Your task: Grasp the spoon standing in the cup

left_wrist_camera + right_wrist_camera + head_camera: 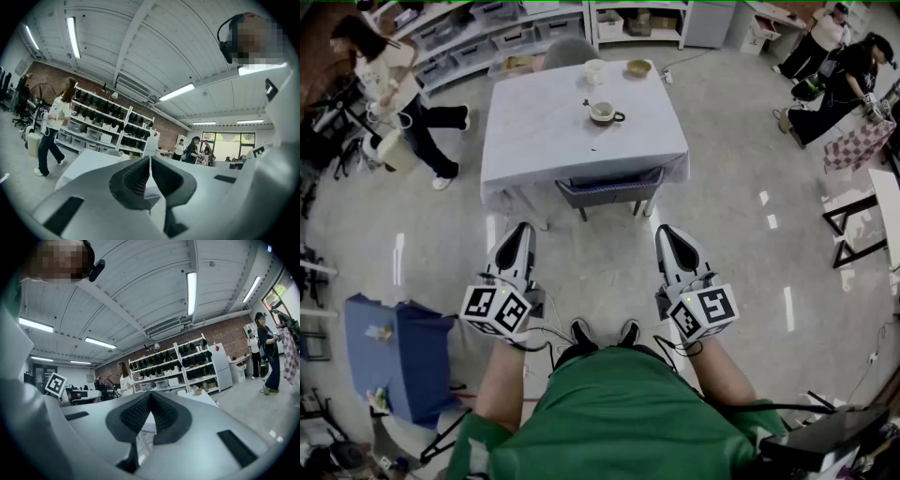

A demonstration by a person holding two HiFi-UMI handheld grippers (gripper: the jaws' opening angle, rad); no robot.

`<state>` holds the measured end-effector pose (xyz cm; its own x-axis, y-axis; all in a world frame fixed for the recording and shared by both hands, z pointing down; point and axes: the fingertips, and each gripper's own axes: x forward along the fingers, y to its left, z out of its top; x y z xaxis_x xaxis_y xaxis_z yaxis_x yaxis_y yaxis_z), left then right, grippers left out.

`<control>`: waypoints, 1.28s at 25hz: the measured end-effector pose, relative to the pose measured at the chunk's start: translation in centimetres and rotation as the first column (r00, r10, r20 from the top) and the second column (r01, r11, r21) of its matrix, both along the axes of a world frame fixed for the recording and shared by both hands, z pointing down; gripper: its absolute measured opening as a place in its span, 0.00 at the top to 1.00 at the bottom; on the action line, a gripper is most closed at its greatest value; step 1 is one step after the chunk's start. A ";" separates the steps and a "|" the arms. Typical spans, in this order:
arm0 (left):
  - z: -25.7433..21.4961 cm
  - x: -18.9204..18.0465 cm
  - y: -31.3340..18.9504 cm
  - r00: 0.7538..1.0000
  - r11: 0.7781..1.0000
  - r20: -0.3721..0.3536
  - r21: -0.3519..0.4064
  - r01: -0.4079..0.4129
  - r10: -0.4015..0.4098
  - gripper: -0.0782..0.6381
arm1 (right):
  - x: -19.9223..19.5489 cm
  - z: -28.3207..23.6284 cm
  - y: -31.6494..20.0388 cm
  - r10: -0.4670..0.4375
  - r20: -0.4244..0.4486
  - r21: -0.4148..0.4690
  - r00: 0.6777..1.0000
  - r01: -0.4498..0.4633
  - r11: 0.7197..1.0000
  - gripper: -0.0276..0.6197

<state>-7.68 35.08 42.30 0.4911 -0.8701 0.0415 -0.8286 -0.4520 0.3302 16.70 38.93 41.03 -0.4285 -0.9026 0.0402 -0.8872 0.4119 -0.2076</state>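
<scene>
A cup [603, 113] with a dark handle sits on the white-clothed table [544, 131] ahead of me, and a spoon [588, 103] stands in it. My left gripper [522, 231] and right gripper [666, 232] hang low over the floor, well short of the table. Both are shut with nothing between their jaws. In the left gripper view the dark pads [150, 165] meet; the right gripper [150, 397] pads meet likewise. The cup does not show in either gripper view.
A white cup [595, 70] and a bowl [638, 67] stand at the table's far edge. A chair [609, 187] is tucked under its near side. A person [389, 84] walks at the left, others sit at the far right. Shelving [487, 28] lines the back wall.
</scene>
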 end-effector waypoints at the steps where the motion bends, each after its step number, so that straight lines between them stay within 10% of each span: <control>1: -0.4 -0.9 -0.4 1.000 1.000 0.001 0.007 0.004 -0.004 0.85 | -0.8 -0.3 -0.4 0.002 0.000 0.007 1.000 -0.002 1.000 0.92; 32: 0.8 -19.0 -5.4 0.994 0.999 -0.102 -0.025 -0.038 0.035 0.85 | -16.8 -3.0 -4.0 0.127 -0.105 0.009 0.986 -0.127 0.992 0.92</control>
